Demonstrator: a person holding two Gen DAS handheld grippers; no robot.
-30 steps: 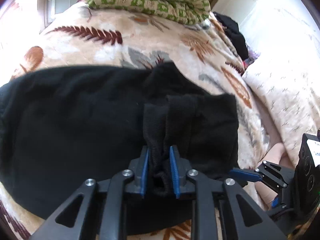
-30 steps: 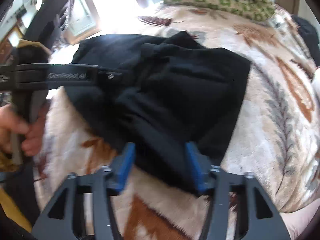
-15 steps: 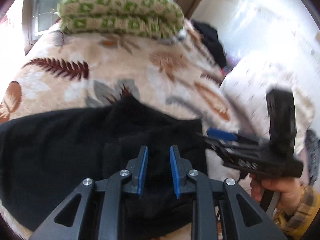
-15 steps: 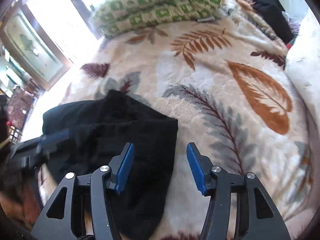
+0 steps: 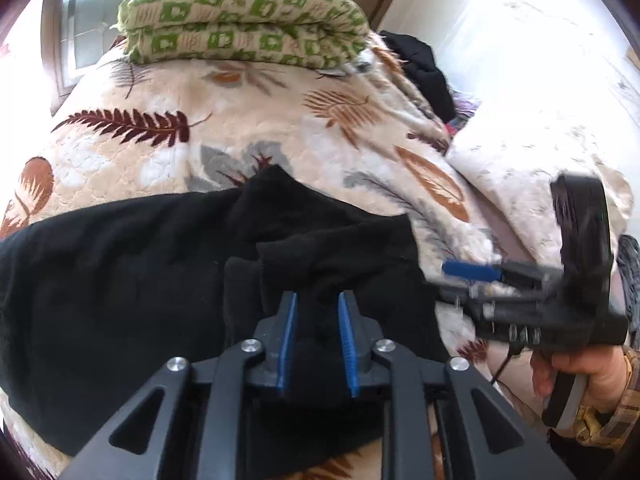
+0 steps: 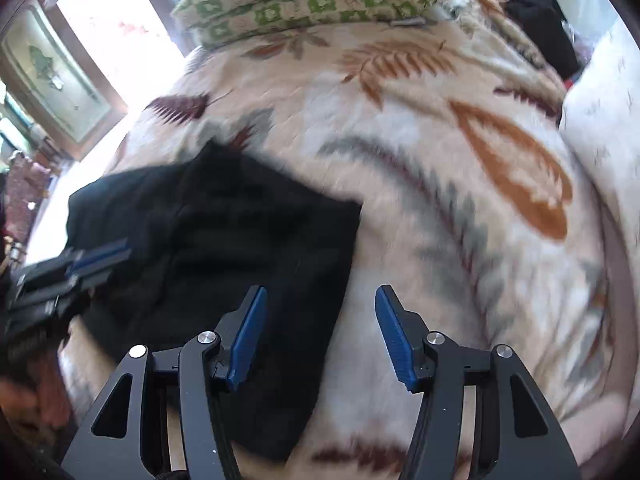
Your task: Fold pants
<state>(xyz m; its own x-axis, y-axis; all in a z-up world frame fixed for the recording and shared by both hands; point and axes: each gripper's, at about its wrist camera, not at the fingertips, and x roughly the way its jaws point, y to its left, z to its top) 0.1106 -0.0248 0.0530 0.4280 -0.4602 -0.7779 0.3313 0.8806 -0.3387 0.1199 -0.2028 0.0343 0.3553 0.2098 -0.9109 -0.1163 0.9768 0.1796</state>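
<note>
The black pants (image 5: 120,280) are lying on the bed (image 5: 240,120), on that fluffy leaf-print blanket, and they stretch sideways across the left wrist view: the long axis runs from the far left edge over to a bunched, doubled-up end near the middle. So it's already a partly folded bundle, not a flat pair.

The left gripper (image 5: 316,340) sits right over that bunched end. Its jaws are only a narrow gap apart with black cloth showing between the blue pads, but honestly I can't tell if they're actually pinching it or just hovering over it, since it's black on black in there.

Moving right, the right gripper (image 6: 318,336) is wide open and holding nothing. In its own view the right edge of the pants falls between the jaws: the left pad is over cloth, the right pad is over bare blanket. From the left wrist view you can see it off to the right of the bundle, near the edge of the fabric but not on it.

My guess is the next fold goes along the long axis, carrying the right end toward the left. The left gripper is the nearer one for that; the right one would need to close on that edge first.

At the far end of the bed there's a folded green checkered quilt (image 5: 240,20), well out of the way.
</note>
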